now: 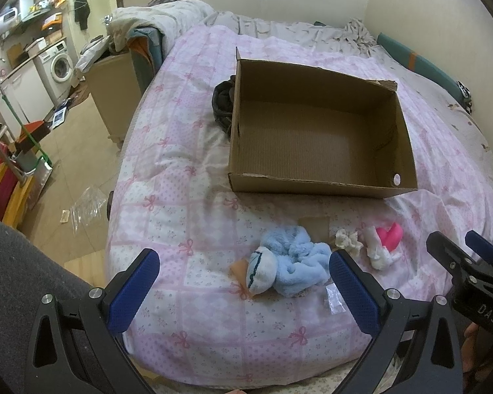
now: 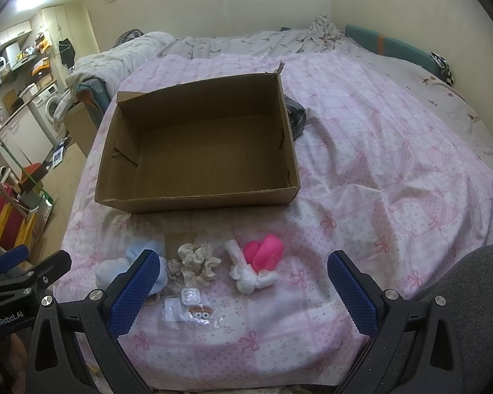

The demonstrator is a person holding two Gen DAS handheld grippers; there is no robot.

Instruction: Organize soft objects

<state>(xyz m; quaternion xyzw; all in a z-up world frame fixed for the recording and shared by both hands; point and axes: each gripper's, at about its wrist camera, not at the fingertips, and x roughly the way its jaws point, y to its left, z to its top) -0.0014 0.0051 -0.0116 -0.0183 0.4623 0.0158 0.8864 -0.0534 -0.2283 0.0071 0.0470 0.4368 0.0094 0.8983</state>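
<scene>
Both sets of jaws stand wide open w/ nothing held: left gripper [image 1: 245,282] hovers over the blue fluffy scrunchie [image 1: 299,262], right gripper [image 2: 243,292] over the cream scrunchie [image 2: 197,262] and the pink heart plush [image 2: 264,251] w/ its white knotted cloth [image 2: 249,275]. All likely light, limp and squashy, so pinch the bunched middle, not a loose edge. They lie in a row on the pink bow-print bed [image 2: 378,164], just in front of the empty cardboard box [image 2: 194,193].
</scene>
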